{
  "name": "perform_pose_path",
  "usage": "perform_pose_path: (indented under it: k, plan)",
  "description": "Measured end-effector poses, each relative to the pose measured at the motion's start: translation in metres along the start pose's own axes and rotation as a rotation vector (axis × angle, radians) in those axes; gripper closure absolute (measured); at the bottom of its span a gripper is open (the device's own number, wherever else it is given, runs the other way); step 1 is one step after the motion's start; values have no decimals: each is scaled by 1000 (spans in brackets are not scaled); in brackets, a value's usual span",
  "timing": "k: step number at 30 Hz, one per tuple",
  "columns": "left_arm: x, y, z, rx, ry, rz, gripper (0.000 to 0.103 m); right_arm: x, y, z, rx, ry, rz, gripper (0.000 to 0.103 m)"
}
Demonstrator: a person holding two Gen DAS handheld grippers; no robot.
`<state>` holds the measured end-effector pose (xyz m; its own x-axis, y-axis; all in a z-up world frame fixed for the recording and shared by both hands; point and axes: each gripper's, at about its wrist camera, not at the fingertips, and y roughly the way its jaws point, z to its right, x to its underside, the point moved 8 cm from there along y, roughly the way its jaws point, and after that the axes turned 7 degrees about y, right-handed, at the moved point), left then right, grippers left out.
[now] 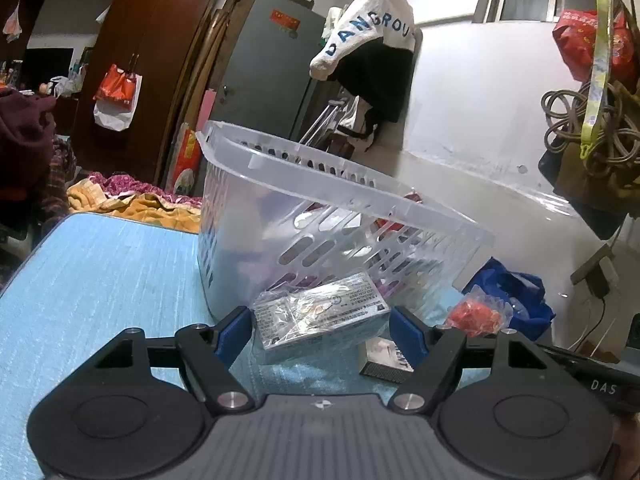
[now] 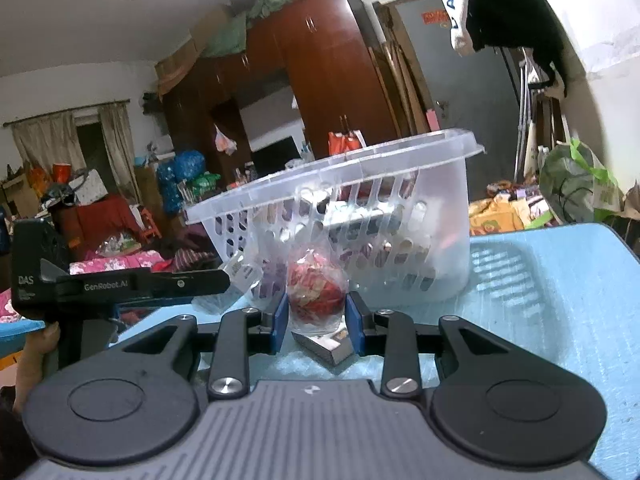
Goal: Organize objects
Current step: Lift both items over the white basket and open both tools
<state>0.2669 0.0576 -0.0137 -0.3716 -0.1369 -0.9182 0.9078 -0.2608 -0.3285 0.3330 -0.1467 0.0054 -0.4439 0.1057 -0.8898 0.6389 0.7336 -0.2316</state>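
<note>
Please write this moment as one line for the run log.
left gripper: shut on wrapped box | right gripper: shut on red snack bag | basket: on blue table, ahead of both

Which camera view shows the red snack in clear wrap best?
The right wrist view. There the red wrapped snack sits centred and large between the right gripper pads, which are shut on it, in front of the basket. In the left wrist view it appears small, off to the right.
</note>
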Motion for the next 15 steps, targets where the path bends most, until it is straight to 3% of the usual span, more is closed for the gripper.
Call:
perform_pose_path:
  k: [3,6,8,10,12,15]
  plan:
    - [-6,-16,3,14,-3,82,25,-3,-8,-3,-8,-16,45,68]
    - [-16,-38,13,55,12,164,25,-17,-25,-12,-69,-1,102,68]
    - [-35,-56,23,109,3,232,25,-37,-41,-22,-102,-5,165,68]
    - [-62,-66,35,98,36,279,25,-66,-45,-34,-83,-46,212,68]
    - [-93,-58,44,57,80,272,25,-97,-36,-41,-64,-70,215,68]
    - [-129,-24,48,-19,102,205,24,-144,-7,-35,45,-103,204,68]
